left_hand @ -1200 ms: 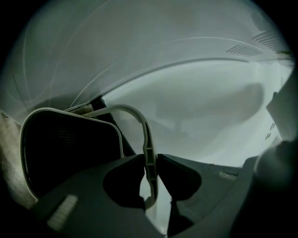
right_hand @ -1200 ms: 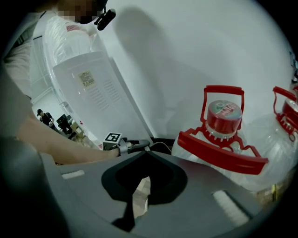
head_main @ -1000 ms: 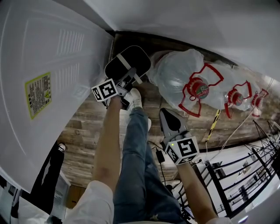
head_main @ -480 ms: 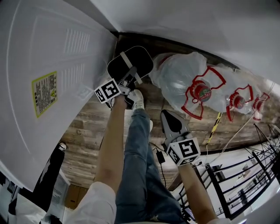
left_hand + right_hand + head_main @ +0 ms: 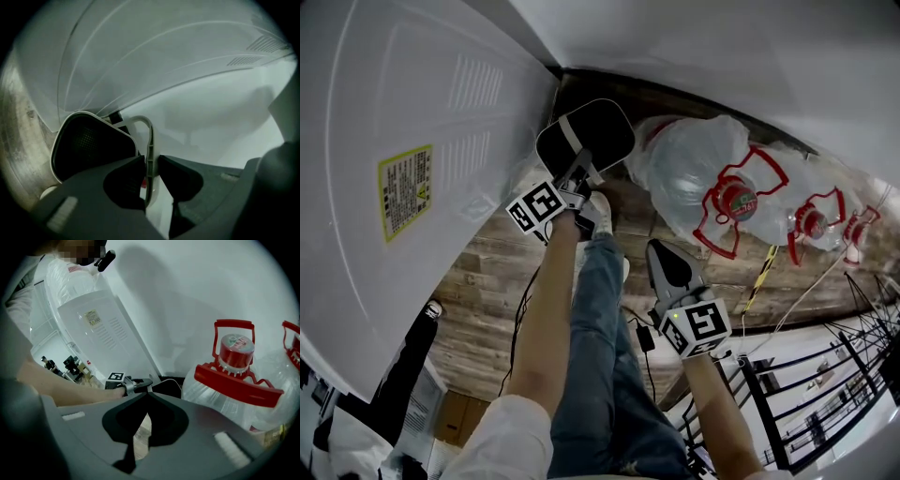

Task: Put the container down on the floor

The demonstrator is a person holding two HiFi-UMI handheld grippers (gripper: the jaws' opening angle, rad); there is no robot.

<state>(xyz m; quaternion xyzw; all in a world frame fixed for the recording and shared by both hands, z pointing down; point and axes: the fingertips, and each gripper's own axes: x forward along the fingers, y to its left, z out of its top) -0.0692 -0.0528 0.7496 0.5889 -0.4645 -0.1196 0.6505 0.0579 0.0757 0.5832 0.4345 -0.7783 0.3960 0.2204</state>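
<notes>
left gripper (image 5: 150, 165) jaws pinching gray handle (image 5: 149, 140) of black container (image 5: 598, 128) | container in corner beside white appliance (image 5: 394, 141), left of water jug (image 5: 694, 178) | right gripper (image 5: 145, 394) jaws pressed together, empty, above wood floor (image 5: 478, 291)

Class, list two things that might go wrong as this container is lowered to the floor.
1. The left claw pinches only the thin handle, so the container may swing or slip free.
2. It is close to the white appliance and the water jug; it might knock either going down.
</notes>
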